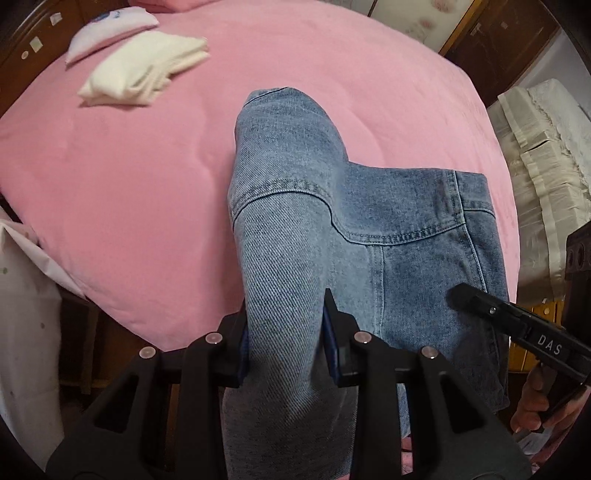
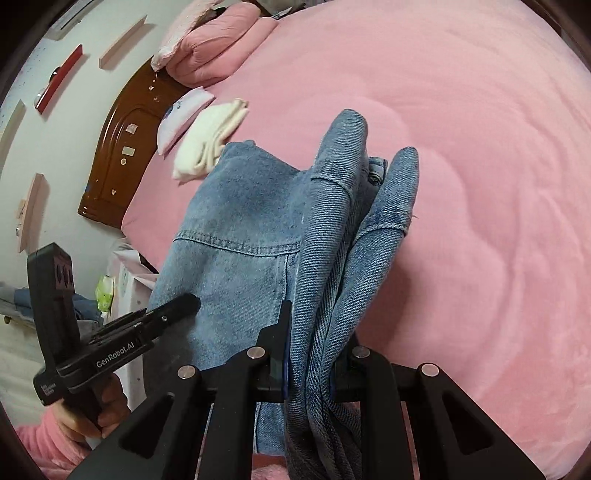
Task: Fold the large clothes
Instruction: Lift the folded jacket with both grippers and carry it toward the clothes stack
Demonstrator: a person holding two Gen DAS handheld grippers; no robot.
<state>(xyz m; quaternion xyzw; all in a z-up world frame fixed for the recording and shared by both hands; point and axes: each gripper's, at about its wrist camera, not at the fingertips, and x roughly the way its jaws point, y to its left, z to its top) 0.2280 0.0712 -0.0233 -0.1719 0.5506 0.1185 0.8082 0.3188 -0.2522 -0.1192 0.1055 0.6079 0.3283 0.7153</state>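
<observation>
A blue denim garment [image 1: 369, 206] lies partly folded on the pink bed, its near end lifted; it also shows in the right wrist view [image 2: 240, 229]. My left gripper [image 1: 286, 332] is shut on a thick fold of the denim near the bed's front edge. My right gripper [image 2: 314, 350] is shut on a bunched fold of the same denim, on the garment's right side. In the left wrist view the right gripper [image 1: 465, 295] reaches in from the right against the cloth. In the right wrist view the left gripper [image 2: 184, 302] reaches in from the left.
The pink bedspread [image 1: 129, 177] covers the bed. A folded cream garment [image 1: 144, 70] and a folded pale pink one [image 1: 110, 29] lie at its far left, near the brown headboard [image 2: 118, 158]. Pink pillows [image 2: 218, 40] sit beyond. White bundles [image 1: 546, 177] stand right of the bed.
</observation>
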